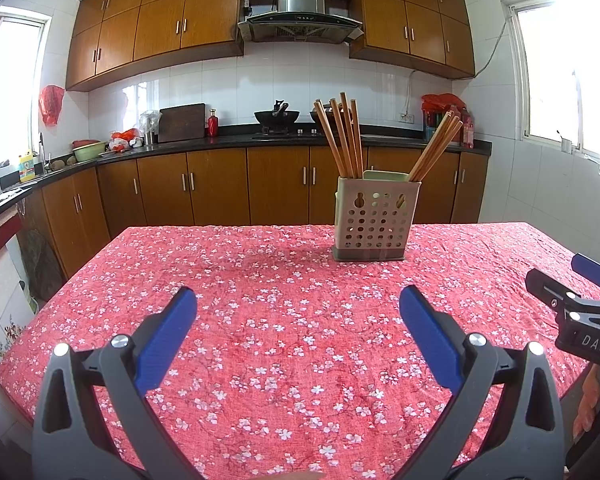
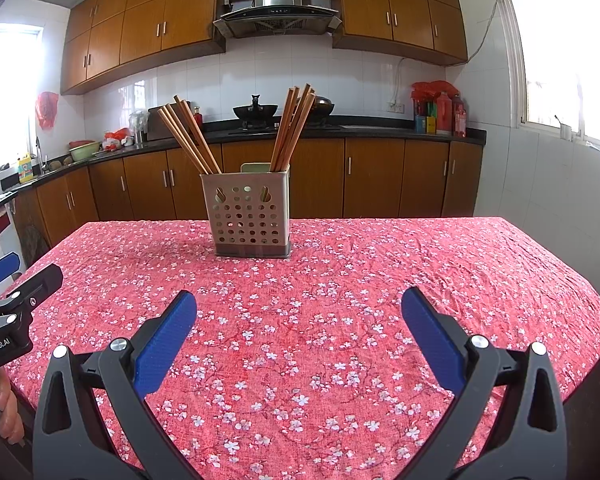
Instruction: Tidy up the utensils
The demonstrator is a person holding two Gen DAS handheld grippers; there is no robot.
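A beige perforated utensil holder (image 1: 374, 220) stands upright on the red floral tablecloth (image 1: 260, 320), far from both grippers; it also shows in the right wrist view (image 2: 249, 216). Two bunches of wooden chopsticks stand in it, one bunch on the left (image 1: 342, 136) and one leaning right (image 1: 436, 150); in the right wrist view they are a left bunch (image 2: 188, 136) and a right bunch (image 2: 292, 128). My left gripper (image 1: 298, 300) is open and empty above the near cloth. My right gripper (image 2: 299, 304) is open and empty too.
The right gripper's body (image 1: 572, 304) shows at the right edge of the left wrist view; the left one (image 2: 8, 308) shows at the left edge of the right wrist view. Kitchen counters (image 1: 220, 142) with woks and bottles lie beyond the table.
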